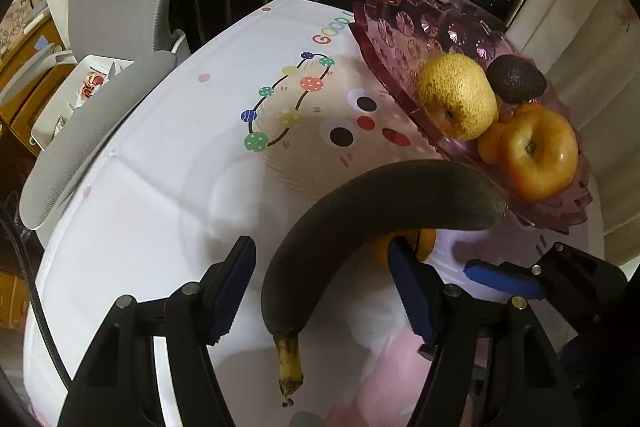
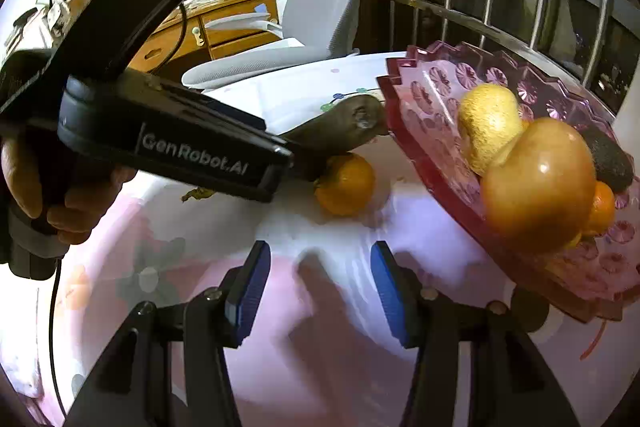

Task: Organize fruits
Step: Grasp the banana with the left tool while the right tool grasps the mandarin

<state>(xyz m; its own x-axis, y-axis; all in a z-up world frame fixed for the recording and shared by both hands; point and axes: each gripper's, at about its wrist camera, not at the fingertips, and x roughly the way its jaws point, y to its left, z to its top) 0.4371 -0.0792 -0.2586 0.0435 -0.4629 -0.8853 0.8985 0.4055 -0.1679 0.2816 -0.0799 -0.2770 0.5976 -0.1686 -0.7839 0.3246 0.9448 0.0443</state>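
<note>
The banana (image 1: 360,227) between my left fingers (image 1: 236,291) hides most of the tangerine (image 1: 424,239) on the table. The pink bowl (image 2: 424,115) runs off frame on my right camera, and the avocado (image 2: 608,155) sits half behind the apple (image 2: 540,183).

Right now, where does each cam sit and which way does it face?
Left wrist: rides the left claw, looking along the table toward the window bars; open fingers straddle the blackened banana; the right claw shows too.
Right wrist: rides the right claw, open and holding nothing, facing the loose tangerine; the left claw and the person's hand show.
Shared: pink glass fruit dish, pear, apple, avocado, banana, tangerine.
</note>
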